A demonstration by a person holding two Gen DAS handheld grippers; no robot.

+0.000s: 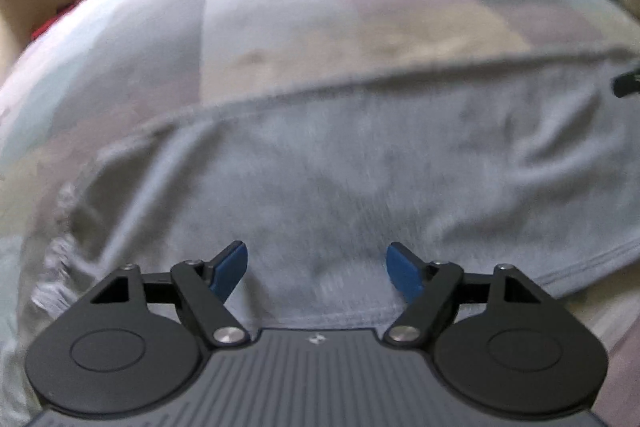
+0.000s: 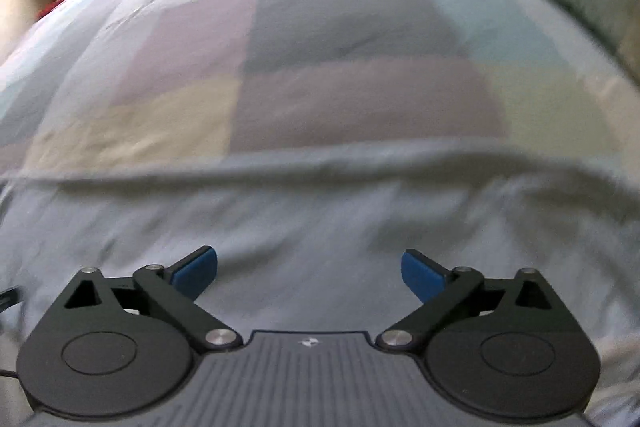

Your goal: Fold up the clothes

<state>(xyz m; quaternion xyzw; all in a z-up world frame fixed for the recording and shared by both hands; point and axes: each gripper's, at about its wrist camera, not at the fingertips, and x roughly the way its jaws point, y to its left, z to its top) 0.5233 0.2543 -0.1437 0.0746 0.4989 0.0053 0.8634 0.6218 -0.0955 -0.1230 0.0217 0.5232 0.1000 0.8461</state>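
Both grippers, left [image 1: 316, 269] and right [image 2: 309, 273], hover with fingers spread apart, grasping nothing. The grey garment [image 1: 360, 179] lies flat across the lower frame on the patchwork bed [image 2: 320, 47].

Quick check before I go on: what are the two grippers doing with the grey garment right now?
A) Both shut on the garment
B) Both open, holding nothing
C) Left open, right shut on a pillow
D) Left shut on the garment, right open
B: the left gripper and right gripper both have their blue fingers spread wide, with only the grey garment lying beneath the gap on the patchwork bedcover.
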